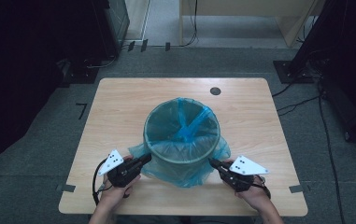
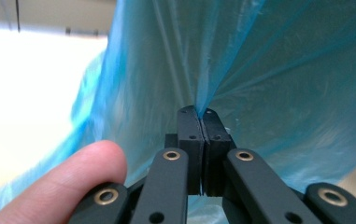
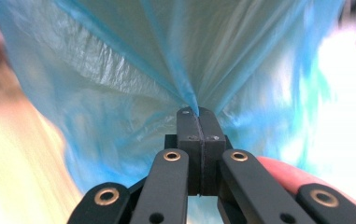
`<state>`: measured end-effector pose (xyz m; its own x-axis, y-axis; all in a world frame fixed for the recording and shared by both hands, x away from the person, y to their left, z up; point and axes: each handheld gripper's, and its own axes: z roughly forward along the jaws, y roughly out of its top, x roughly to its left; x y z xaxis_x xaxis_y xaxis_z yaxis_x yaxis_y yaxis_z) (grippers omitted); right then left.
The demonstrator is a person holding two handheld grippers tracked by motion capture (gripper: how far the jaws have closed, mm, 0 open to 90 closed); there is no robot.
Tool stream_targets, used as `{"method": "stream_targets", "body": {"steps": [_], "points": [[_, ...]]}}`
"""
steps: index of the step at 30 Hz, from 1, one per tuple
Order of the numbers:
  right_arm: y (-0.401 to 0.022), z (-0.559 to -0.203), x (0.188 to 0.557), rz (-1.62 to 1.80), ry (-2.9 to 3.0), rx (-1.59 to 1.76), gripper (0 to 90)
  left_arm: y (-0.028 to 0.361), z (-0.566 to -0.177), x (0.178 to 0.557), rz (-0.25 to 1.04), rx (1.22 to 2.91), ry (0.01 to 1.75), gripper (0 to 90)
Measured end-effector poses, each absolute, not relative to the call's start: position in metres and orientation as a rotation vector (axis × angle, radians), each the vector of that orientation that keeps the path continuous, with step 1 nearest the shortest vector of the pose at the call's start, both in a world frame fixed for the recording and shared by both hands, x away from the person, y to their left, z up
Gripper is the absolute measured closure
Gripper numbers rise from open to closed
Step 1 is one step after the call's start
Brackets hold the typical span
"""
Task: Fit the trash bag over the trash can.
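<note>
Pinching the blue bag (image 1: 185, 172) at the bin's (image 1: 181, 133) near left and right, both claws, left (image 1: 146, 158) and right (image 1: 211, 162), clamp film, likely to stretch it over the rim.

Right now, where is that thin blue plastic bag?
In the high view the thin blue plastic bag lines the round bin mid-table, its skirt pinched between left gripper and right gripper.

From my seat the high view is dim and soft with black corners, while both gripper views blow out to white glare at their edges, backgrounds smeared, jaws sharp.
</note>
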<state>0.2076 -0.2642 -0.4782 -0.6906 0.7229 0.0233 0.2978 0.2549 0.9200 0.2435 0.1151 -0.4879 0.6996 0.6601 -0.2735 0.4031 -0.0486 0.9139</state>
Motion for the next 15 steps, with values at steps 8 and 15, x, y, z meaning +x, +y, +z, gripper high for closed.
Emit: {"method": "stream_targets", "body": {"steps": [8, 15], "points": [[-0.256, -0.493, 0.212, 1.182, 2.250, 0.957, 90.0, 0.113, -0.501, 0.251, 0.302, 1.818, 0.994, 89.7], [-0.271, -0.492, 0.211, 1.336, 2.206, 0.970, 50.8, 0.118, -0.505, 0.252, 0.317, 1.831, 1.020, 76.9]]}}
